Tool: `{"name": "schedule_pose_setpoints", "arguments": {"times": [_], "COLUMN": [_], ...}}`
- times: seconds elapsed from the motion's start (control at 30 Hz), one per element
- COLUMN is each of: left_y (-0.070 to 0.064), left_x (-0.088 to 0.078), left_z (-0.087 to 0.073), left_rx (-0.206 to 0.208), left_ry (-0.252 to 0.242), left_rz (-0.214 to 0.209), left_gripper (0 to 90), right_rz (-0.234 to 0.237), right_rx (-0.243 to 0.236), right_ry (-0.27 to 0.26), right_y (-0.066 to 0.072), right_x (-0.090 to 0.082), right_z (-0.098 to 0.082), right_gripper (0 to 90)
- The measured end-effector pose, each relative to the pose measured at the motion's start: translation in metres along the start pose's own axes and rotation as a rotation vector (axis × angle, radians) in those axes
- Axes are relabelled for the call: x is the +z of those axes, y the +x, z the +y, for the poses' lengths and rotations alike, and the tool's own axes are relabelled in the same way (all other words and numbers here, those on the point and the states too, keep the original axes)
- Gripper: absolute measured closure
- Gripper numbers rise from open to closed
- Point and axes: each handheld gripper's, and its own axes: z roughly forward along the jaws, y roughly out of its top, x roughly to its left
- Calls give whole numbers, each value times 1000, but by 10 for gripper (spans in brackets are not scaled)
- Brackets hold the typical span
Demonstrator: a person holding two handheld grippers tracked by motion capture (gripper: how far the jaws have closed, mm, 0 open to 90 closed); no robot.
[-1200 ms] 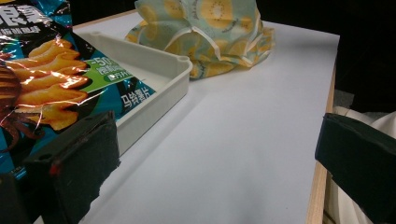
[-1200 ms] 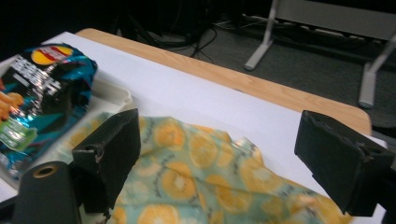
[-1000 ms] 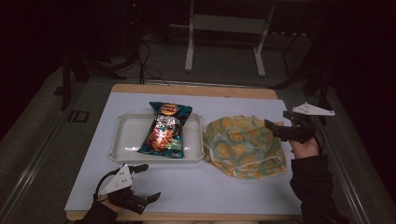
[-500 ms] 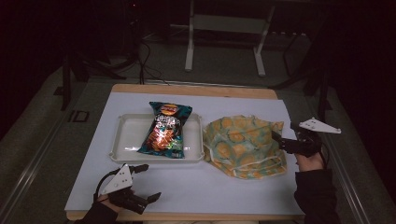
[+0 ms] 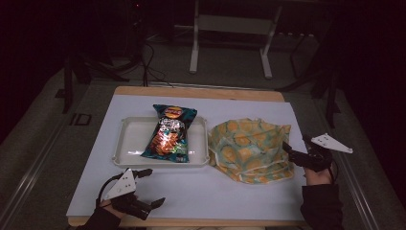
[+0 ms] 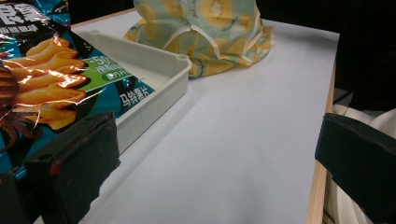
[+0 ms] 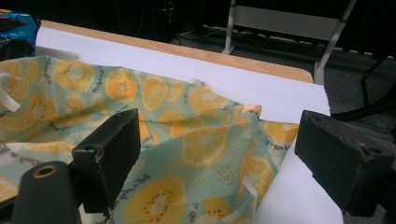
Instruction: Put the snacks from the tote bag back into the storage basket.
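Barely started imo: your right claw [image 5: 298, 148], wide open, is just beside the bag [image 5: 251, 148], left claw [image 5: 148, 187] open too, chips [image 5: 170, 134] ungrabbed.

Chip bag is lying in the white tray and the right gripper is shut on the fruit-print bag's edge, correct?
Not quite. The chip bag does lie in the white tray, but the right gripper is open beside the fruit-print bag, gripping nothing; the right gripper view shows it.
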Motion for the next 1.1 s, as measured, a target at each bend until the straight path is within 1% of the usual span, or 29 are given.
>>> {"name": "schedule_pose_setpoints", "arguments": {"times": [0.03, 0.2, 0.4, 0.53, 0.67, 0.73, 0.83, 0.97, 1.03, 1.1], "left_y": [0, 0, -1, -1, -2, -2, -2, -1, -1, -1], "left_x": [0, 0, -1, -1, -1, -1, -1, -1, -1, -1], "left_z": [0, 0, 0, 0, -1, -1, -1, -1, -1, -1], "left_rx": [0, -1, 5, 6, 9, 8, 10, 8, 6, 6], "left_ry": [0, -1, 0, 0, 5, 5, 8, 6, 4, 5], "left_rz": [0, -1, -5, -8, -12, -12, -12, -10, -10, -11], "left_gripper": [3, 3, 3, 3, 3, 3, 3, 3, 3, 3], "right_rz": [-4, -14, -6, 20, 10, 0, 3, -5, -5, -7], "right_rx": [-1, -9, -20, -33, -57, -69, -72, -82, -75, -78], "right_ry": [4, -11, -41, -41, -52, -40, -30, -33, -33, -36], "right_y": [0, 2, 5, 9, 13, 15, 15, 15, 15, 15], "right_x": [0, 0, 1, 5, 9, 11, 12, 12, 13, 12], "right_z": [-1, -8, -12, -18, -23, -25, -27, -28, -28, -28], "right_gripper": [141, 141, 140, 139, 139, 139, 139, 139, 139, 139]}}
